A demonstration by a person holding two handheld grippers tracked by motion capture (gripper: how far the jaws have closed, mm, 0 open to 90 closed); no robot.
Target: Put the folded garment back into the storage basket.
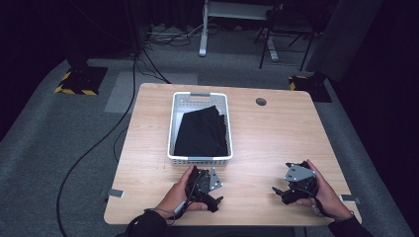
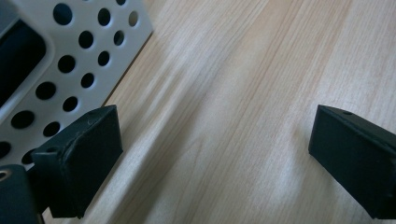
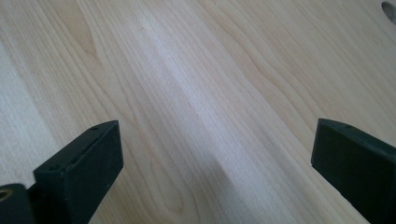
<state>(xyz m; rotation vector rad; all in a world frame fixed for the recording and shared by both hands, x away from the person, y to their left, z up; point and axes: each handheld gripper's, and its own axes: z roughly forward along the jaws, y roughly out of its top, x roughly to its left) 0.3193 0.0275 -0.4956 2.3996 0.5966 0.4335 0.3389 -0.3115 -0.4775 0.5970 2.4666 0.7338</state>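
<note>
A white perforated basket (image 1: 199,101) stands at the middle of the wooden table (image 1: 276,133), and a folded black cloth (image 1: 202,132) lies inside it. My left gripper (image 1: 216,194) rests on the table just in front of the basket, held by a hand. In the left gripper view its jaws stand wide apart over bare wood, with the basket's wall (image 2: 70,60) at the upper left. My right gripper (image 1: 277,192) lies near the front right of the table, also open over bare wood, nothing between its jaws.
A round cable hole (image 1: 261,101) sits in the table at the back right and shows as the dark hole (image 3: 390,9) in the right gripper view. Metal clamps (image 1: 116,193) grip the table's front corners. Cables and stands cross the floor behind.
</note>
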